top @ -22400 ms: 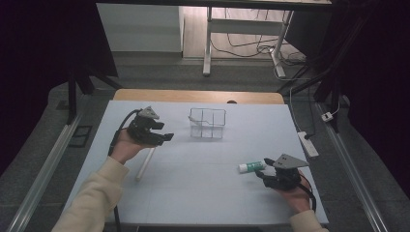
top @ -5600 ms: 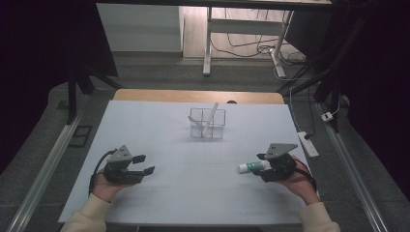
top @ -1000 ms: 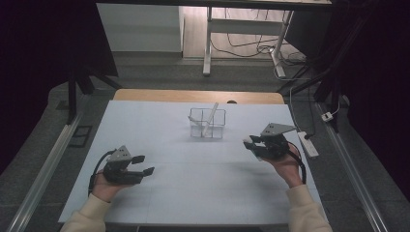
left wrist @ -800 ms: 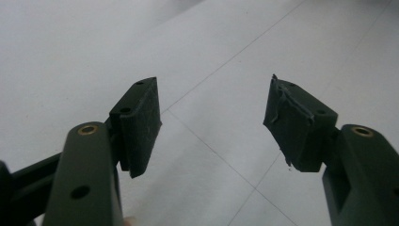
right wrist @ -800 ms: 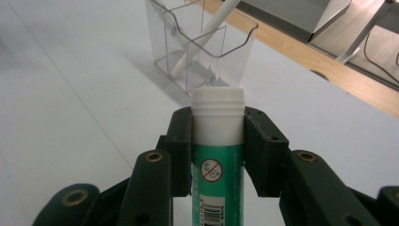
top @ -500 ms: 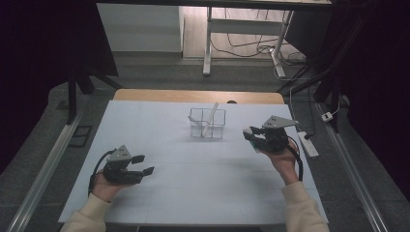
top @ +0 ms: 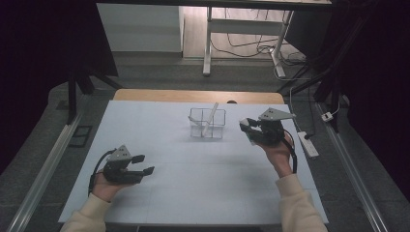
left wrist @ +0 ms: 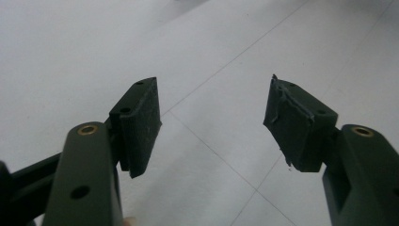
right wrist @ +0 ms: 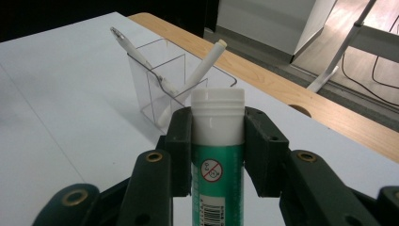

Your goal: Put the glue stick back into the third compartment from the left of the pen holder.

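Inside clear holder (right wrist: 155,80), two pens (right wrist: 197,75).

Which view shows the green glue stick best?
The right gripper view: the glue stick stands close up between the right gripper's pads, white cap and green label clear. The high view gives a small white tip at that gripper; the left gripper view looks at bare table.

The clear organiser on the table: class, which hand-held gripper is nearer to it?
Right. The right hand-held gripper is just beside the clear organiser, holding a glue stick; the left hand-held gripper is far off.
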The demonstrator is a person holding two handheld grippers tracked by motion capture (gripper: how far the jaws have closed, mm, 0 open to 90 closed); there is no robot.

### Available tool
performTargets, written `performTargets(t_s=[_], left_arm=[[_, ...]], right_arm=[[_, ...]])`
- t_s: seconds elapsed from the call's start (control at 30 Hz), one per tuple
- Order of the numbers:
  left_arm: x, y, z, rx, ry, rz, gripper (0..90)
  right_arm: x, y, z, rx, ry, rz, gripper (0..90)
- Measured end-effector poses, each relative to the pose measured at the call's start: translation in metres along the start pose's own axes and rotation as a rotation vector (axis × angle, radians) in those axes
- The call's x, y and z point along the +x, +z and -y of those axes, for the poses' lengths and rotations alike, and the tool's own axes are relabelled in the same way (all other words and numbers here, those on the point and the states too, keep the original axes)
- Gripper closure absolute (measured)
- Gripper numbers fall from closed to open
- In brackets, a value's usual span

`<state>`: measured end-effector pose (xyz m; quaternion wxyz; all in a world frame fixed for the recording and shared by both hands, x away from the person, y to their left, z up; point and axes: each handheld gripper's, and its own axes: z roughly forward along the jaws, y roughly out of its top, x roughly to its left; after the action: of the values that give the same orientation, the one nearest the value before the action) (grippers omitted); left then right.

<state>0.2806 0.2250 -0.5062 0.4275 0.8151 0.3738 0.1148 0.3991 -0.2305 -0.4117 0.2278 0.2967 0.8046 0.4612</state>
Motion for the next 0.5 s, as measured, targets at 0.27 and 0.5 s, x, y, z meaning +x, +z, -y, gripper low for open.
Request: performTargets(t_s=[0.27, 0.5], left_arm=[[0.000, 0.000, 0.000, 0.002, -0.001, 0.001, 36.3], [0.000, 0.001, 0.000, 0.002, 0.000, 0.002, 36.2]], right_arm=[[-0.001, 0.004, -0.009, -0.017, 0.012, 0.014, 64.2], [0.001, 0.006, -0.016, -0.026, 0.015, 0.018, 64.2]])
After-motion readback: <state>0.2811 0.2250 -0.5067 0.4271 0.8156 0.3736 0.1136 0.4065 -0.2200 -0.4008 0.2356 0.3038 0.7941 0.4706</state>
